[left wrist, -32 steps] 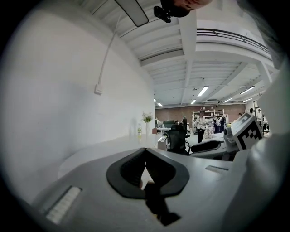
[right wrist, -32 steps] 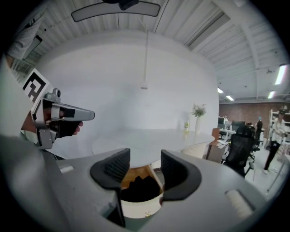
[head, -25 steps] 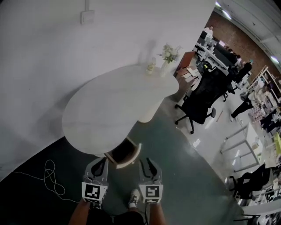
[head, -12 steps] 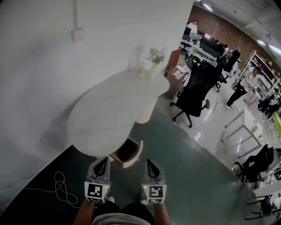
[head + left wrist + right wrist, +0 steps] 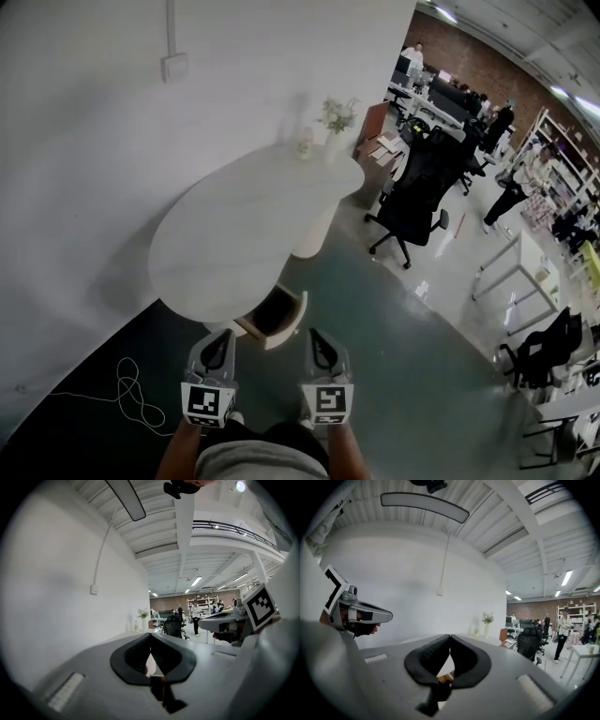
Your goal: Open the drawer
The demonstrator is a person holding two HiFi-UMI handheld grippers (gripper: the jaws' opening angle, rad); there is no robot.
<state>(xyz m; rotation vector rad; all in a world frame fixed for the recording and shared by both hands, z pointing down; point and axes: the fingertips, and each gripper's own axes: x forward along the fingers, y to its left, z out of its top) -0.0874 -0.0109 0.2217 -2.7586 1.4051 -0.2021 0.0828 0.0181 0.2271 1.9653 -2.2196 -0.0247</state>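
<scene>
The open drawer is seen at lower centre, just above and between the left gripper and right gripper; both jaw pairs are pressed together, empty.

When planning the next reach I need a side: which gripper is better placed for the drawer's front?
Probably right. The front of the open drawer faces the right gripper; the left gripper sits off its side wall. Both are shut and empty.
</scene>
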